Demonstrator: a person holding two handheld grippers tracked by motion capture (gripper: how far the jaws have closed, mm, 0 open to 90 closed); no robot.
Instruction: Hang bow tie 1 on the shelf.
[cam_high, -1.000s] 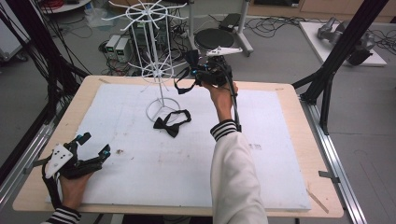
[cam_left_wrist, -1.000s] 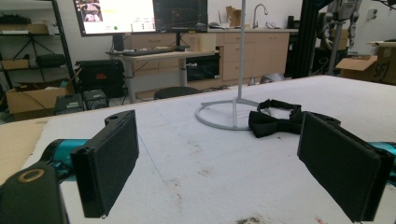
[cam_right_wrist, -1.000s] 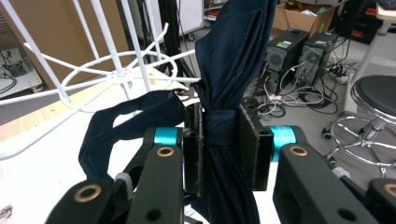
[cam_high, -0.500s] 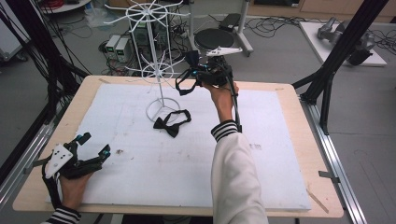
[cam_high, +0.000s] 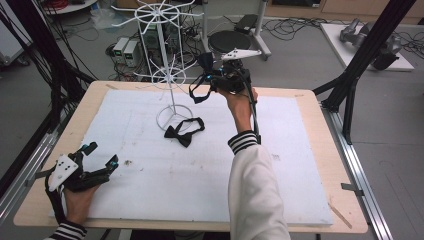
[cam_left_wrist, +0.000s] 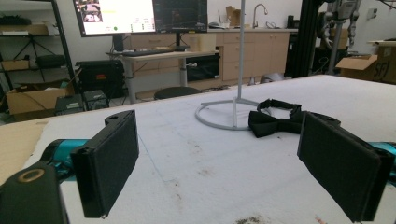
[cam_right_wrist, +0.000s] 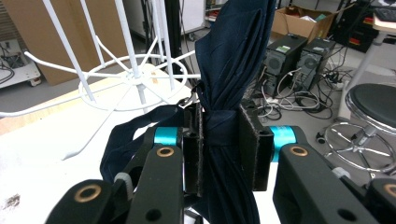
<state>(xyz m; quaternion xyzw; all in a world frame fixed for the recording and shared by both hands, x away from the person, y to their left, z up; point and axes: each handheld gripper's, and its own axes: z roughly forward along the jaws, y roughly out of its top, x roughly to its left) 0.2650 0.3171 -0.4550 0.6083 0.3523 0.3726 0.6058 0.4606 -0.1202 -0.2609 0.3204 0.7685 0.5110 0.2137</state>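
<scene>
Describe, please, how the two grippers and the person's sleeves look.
Both the left gripper and the right gripper are black, with flat rectangular black pads, turquoise parts by the jaws and brass-coloured rivets. Each carries a pale three-cornered plate on top. A black cable trails from the right one. The sleeve is white with a black-and-white striped cuff.

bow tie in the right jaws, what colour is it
Dark navy blue bow tie, clearest in the right gripper view, where the right gripper pinches its knot.

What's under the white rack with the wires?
Its ring base sits on the white mat. A black bow tie lies beside the ring. The mat hides the tabletop beneath.
</scene>
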